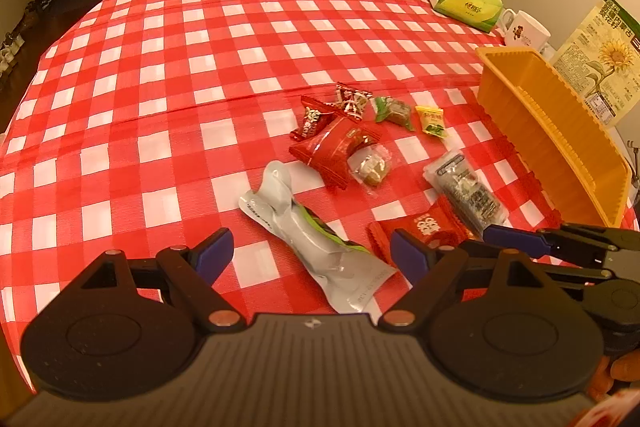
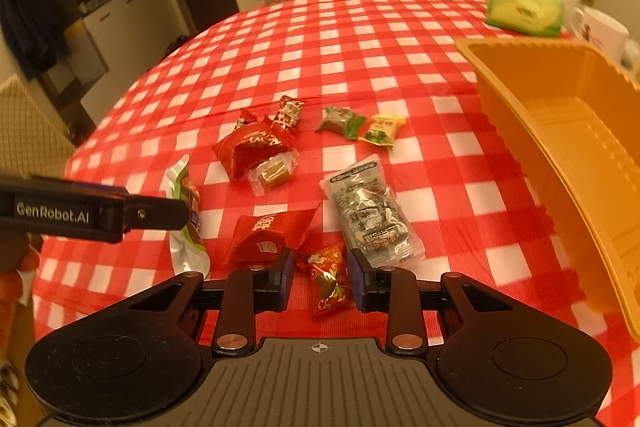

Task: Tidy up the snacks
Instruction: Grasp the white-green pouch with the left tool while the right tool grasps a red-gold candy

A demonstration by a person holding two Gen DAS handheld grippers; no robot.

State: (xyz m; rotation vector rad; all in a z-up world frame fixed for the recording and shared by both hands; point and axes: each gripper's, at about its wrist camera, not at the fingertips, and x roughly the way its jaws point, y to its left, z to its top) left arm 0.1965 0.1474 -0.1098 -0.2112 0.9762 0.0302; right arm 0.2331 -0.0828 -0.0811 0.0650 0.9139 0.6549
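With the orange bin [image 2: 560, 147] looking empty and about ten snacks lying loose on the checkered surface [image 1: 200, 67], sorting is barely beginning: the right gripper [image 2: 322, 279] is straddling a small red candy [image 2: 326, 281], jaws narrow but unclosed, while the left gripper [image 1: 312, 253] is hovering wide over the silver pouch [image 1: 320, 251].

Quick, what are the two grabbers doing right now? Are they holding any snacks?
Left gripper: open, holding nothing, over the long silver packet.
Right gripper: open around a small red candy, not squeezing it yet.
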